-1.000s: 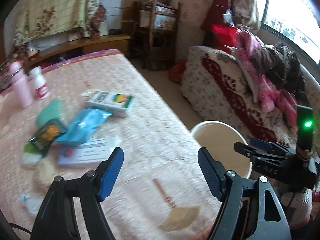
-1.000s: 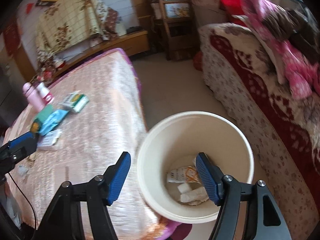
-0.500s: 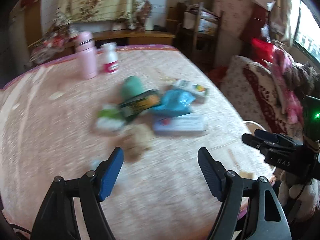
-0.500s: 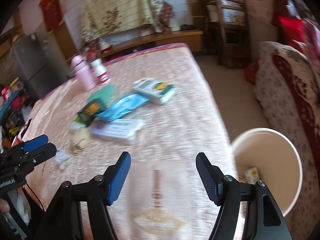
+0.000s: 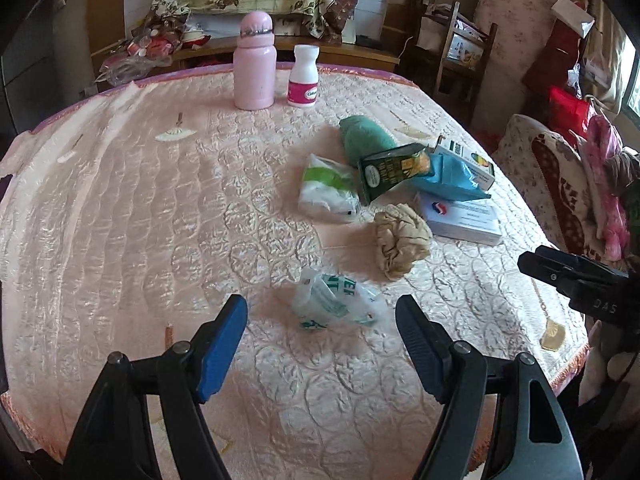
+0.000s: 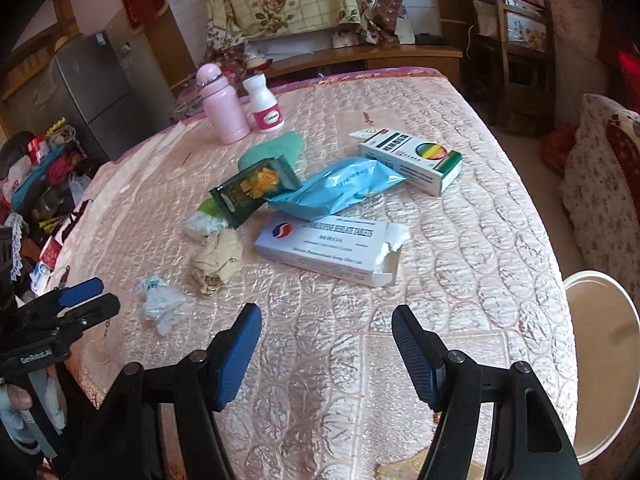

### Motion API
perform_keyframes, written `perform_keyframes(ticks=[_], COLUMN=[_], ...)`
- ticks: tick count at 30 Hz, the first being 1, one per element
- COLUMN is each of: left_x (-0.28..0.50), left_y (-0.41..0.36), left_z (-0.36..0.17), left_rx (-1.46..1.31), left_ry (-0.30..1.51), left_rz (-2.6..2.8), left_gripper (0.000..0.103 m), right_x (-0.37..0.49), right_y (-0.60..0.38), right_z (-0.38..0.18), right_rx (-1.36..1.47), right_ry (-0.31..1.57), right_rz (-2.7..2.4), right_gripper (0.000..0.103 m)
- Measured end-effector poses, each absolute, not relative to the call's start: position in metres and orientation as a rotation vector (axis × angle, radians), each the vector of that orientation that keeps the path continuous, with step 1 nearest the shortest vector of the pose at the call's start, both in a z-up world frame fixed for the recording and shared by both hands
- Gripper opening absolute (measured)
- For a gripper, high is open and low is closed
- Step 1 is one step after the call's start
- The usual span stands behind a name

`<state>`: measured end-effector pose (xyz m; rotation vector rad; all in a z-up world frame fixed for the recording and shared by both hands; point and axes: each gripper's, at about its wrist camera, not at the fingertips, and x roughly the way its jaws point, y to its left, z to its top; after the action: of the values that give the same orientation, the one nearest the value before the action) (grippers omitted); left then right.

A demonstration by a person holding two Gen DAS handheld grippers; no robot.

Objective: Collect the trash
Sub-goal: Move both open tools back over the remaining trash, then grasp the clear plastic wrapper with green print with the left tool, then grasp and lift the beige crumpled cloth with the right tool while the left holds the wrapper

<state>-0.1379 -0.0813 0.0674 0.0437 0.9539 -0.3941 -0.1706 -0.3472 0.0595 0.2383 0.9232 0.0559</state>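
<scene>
Both claws are over the table, empty with jaws apart — the left gripper [image 5: 320, 340] just short of the crumpled wrapper [image 5: 334, 300] at its twelve o'clock. Next it must lower and pinch; the bin [image 6: 600, 364] waits at the right gripper's [image 6: 326, 344] three o'clock

My left gripper [image 5: 320, 330] & right gripper [image 6: 326, 330] look alike — black plastic frames w/ silver pivot screws, ribbed blue pads [image 5: 220, 350] on each finger. White lettering marks the bodies — "DAS" on the right one.
</scene>
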Motion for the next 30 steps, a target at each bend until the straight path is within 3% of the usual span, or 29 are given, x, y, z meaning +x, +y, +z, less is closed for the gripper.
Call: perform_keyframes(ticks=[6,8,9,10,13,25,26,27,30], left_x=[-0.126,-0.12,-0.117,-0.115,-0.111,-0.106,-0.106,-0.106,-0.107], left_y=[-0.095,-0.1,-0.101,-0.101,-0.094,-0.055,-0.055,-0.055,-0.058], left_z=[0.05,0.041,0.037,0.033,0.032,0.062,0.064,0.065,0.068], left_rx=[0.05,0.05,0.049,0.042,0.015,0.003,0.007,0.008,0.015], left_ry=[0.969,0.992,1.008,1.025,1.025,0.977,0.971,0.968,0.953], left_rz=[-0.432,-0.447,-0.453,-0.459,-0.462,-0.386,-0.382,-0.381,-0.377], left_gripper=[0.076,0.066,0.051,0.044,0.03,0.028,0.029,0.029,0.029], right_x=[-0.165,-0.162,-0.161,-0.159,-0.152,-0.088,-0.084,-0.081,-0.083], right_y=[-0.342,-0.337,-0.335,-0.332,-0.32,-0.248,-0.245,-0.242,-0.246], right_z=[0.056,0.055,0.055,0.054,0.054,0.033,0.029,0.025,0.022], right_rx=[0.233,0.225,0.222,0.22,0.206,0.141,0.133,0.125,0.162], right_ry=[0.942,0.945,0.947,0.948,0.949,0.976,0.986,0.994,0.999], right_rz=[0.066,0.073,0.078,0.086,0.111,0.217,0.217,0.211,0.226], right_gripper=[0.071,0.071,0.071,0.071,0.071,0.071,0.061,0.038,0.037])
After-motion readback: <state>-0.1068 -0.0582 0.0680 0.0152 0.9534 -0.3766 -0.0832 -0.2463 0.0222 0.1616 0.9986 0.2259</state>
